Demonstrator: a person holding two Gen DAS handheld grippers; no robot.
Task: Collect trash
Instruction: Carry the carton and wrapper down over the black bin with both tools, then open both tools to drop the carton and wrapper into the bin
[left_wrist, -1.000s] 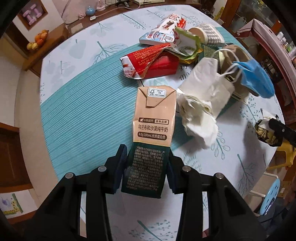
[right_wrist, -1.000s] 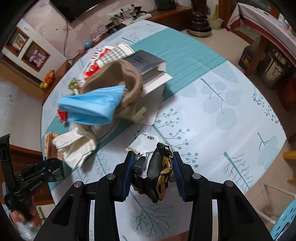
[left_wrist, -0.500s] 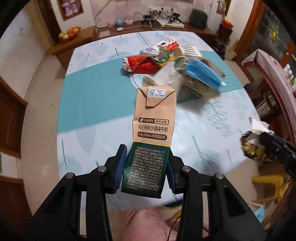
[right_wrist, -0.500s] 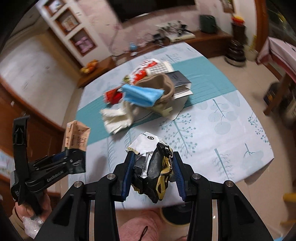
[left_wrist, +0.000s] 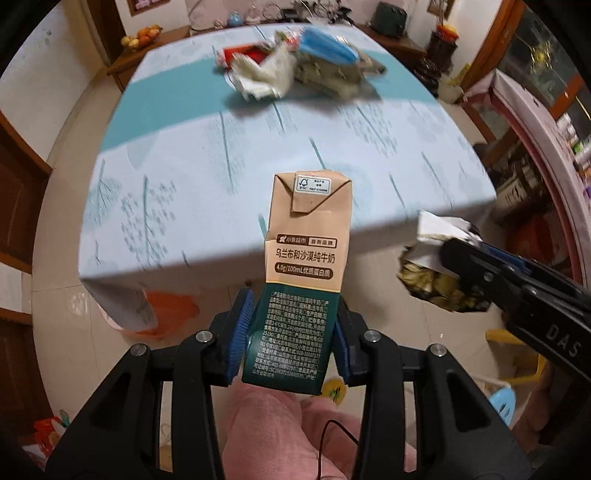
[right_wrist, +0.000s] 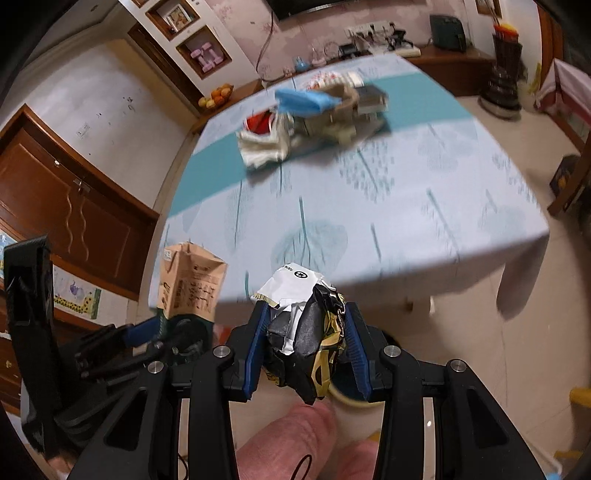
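The left hand-held gripper (left_wrist: 290, 341) is clamped on the dark green lower part of a tan milk carton (left_wrist: 306, 258), its blue pads pressed against both sides, the carton standing up from the jaws with its folded top farthest from the camera. The right hand-held gripper (right_wrist: 306, 347) is closed on a crumpled black, gold and white wrapper (right_wrist: 308, 332), which bulges out between its pads. Both are held off the near edge of the worktop (left_wrist: 258, 155), above the tiled floor (left_wrist: 66, 332) and a pink-clad knee (left_wrist: 280, 435). Toward the far edge of the worktop, on its teal stripe, lies a blurred heap of trash (left_wrist: 303, 70): white crumpled paper, red wrappers and a blue face mask (right_wrist: 304, 99) on top.
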